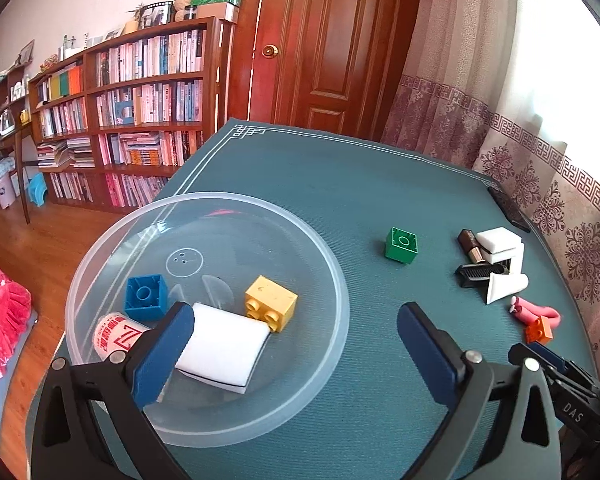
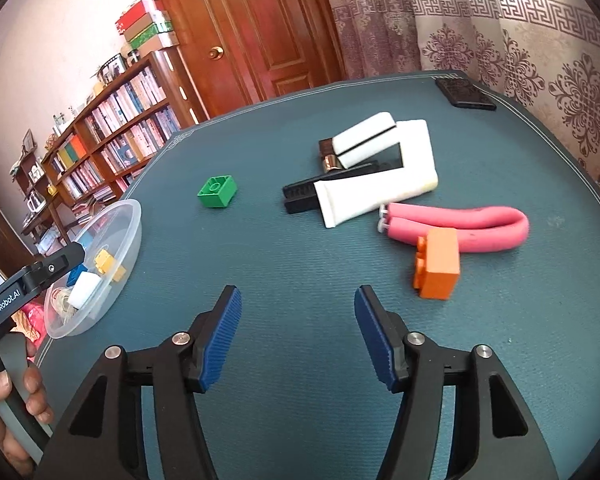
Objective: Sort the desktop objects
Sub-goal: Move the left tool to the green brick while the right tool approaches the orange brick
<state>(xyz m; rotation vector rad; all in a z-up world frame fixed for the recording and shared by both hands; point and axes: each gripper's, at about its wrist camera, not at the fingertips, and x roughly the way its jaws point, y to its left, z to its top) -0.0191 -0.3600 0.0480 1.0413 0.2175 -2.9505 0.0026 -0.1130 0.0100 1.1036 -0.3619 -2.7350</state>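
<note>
Both grippers spread, empty. Right gripper [image 2: 298, 332] is nearer the orange brick [image 2: 438, 270], just ahead to its right, touching the pink loop [image 2: 460, 224]. Left gripper [image 1: 296, 344] hovers by the bowl [image 1: 332, 320] on the desk [image 2: 300, 240].

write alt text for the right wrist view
The open right gripper hovers over a teal mat, empty. Ahead lie an orange block, pink foam loop, white tube and green block; a clear bowl sits far left.
</note>
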